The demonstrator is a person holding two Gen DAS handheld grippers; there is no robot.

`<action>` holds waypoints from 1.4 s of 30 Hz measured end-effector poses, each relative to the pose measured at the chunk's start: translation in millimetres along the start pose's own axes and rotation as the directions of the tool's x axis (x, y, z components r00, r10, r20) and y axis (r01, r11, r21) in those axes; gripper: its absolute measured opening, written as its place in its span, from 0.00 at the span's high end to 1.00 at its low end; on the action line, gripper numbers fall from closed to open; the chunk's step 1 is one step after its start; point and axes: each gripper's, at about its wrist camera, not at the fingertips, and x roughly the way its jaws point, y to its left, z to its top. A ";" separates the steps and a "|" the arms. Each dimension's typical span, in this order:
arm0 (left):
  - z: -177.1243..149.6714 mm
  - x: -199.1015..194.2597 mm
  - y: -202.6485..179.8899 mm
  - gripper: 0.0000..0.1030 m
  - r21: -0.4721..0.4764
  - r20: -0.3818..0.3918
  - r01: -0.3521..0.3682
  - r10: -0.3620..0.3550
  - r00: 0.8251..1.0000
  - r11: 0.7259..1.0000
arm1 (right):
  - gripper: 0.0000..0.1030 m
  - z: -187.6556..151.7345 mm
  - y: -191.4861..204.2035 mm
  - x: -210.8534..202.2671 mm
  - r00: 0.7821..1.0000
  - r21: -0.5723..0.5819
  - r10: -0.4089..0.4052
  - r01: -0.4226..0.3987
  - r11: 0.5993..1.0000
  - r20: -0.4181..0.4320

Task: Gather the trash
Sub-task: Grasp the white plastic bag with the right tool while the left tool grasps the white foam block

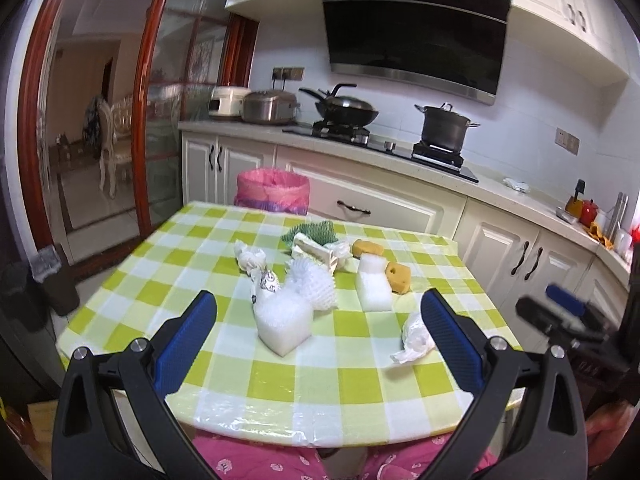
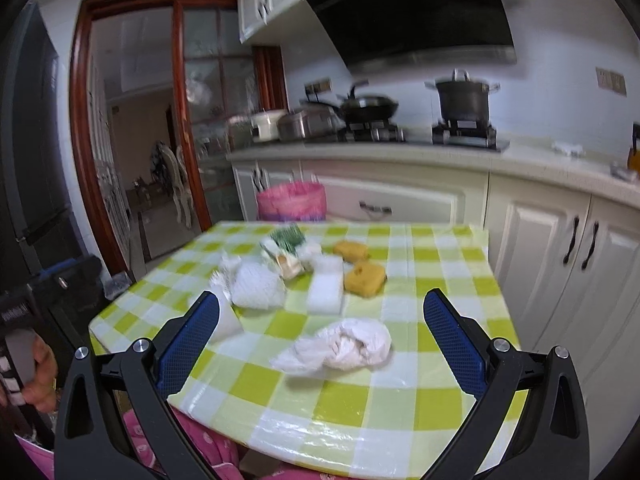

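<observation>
Trash lies on a green-and-white checked table (image 1: 352, 380): a white foam block (image 1: 285, 322), white foam fruit netting (image 1: 310, 284), a second foam block (image 1: 374, 284), two yellow sponges (image 1: 399, 277), crumpled paper (image 1: 250, 258) and green netting (image 1: 316, 230). A crumpled white tissue (image 2: 344, 346) lies nearest the front and also shows in the left wrist view (image 1: 416, 338). My left gripper (image 1: 318, 312) is open above the front of the table, facing the foam block. My right gripper (image 2: 320, 316) is open just above the tissue. A bin with a pink bag (image 1: 274, 192) stands behind the table.
Kitchen cabinets and a counter (image 1: 500, 196) run behind and right of the table, with a wok (image 1: 346, 108) and pot (image 1: 444, 126) on the hob. A glass sliding door (image 1: 168, 120) is at the left. A dark bin (image 1: 48, 280) stands on the floor left.
</observation>
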 end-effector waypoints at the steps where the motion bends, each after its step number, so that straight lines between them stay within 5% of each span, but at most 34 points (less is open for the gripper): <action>1: 0.1 8.8 4.4 0.04 -0.016 -0.011 0.001 -0.001 1.000 1.000 | 0.07 -2.9 -1.8 6.6 1.000 0.005 -0.003 0.003 1.000 -0.014; 9: 4.2 58.1 33.7 0.04 0.017 -0.011 -0.049 0.049 0.999 0.999 | 0.07 -23.2 -13.8 68.8 0.990 0.077 -0.059 0.069 0.995 -0.126; 15: -17.3 127.1 59.3 0.04 -0.097 -0.159 -0.064 0.048 0.986 0.993 | 0.07 -37.8 -24.3 118.3 0.973 0.170 -0.099 0.136 0.976 -0.211; 28: -35.0 207.1 63.8 0.04 -0.153 -0.307 -0.179 0.125 0.943 0.972 | 0.07 -50.8 -32.0 197.8 0.898 0.186 -0.161 0.255 0.949 -0.409; 35: -37.1 215.0 45.2 0.10 -0.086 -0.301 -0.088 0.058 0.952 0.992 | 0.08 -66.7 -44.0 198.2 0.890 0.216 -0.127 0.241 0.946 -0.438; 42: -49.0 211.6 27.2 0.15 -0.046 -0.309 -0.020 0.005 0.951 0.999 | 0.29 -68.1 -51.0 193.8 0.896 0.232 -0.103 0.220 0.947 -0.431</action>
